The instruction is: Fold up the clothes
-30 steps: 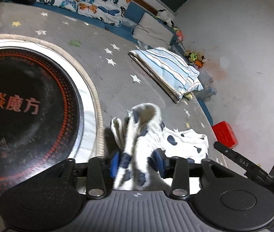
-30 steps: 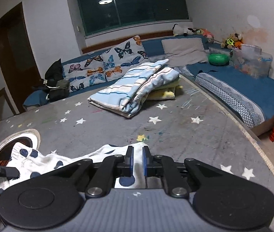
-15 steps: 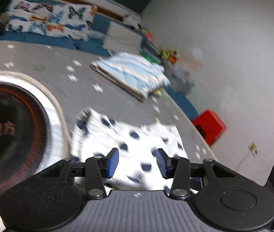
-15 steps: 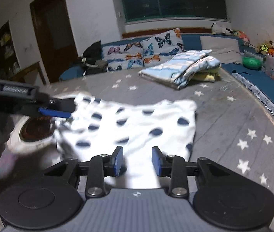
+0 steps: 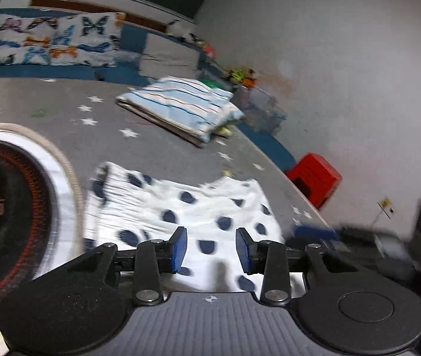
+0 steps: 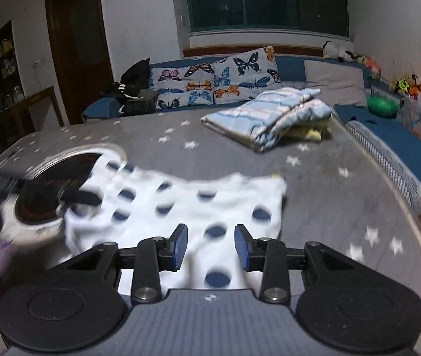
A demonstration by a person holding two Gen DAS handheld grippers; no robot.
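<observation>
A white garment with dark blue dots (image 5: 186, 207) lies spread flat on the grey star-patterned table (image 5: 151, 151). In the right wrist view the same garment (image 6: 180, 207) reaches from the round cooker to mid-table. My left gripper (image 5: 211, 249) hovers open over the garment's near edge, nothing between its blue pads. My right gripper (image 6: 210, 247) is open too, above the near edge of the cloth. The other gripper shows as a blurred dark shape at the right edge of the left wrist view (image 5: 359, 234) and at the left of the right wrist view (image 6: 32, 190).
A round black induction cooker (image 5: 5, 207) is set into the table at the left. A folded blue-striped blanket (image 5: 180, 106) lies farther back. Behind are butterfly cushions (image 6: 213, 80) on a blue sofa. A red stool (image 5: 314, 178) stands by the wall.
Both grippers let go of the dotted garment and opened. The bunched cloth now lies spread flat, and both grippers have drawn back over its near edge.
</observation>
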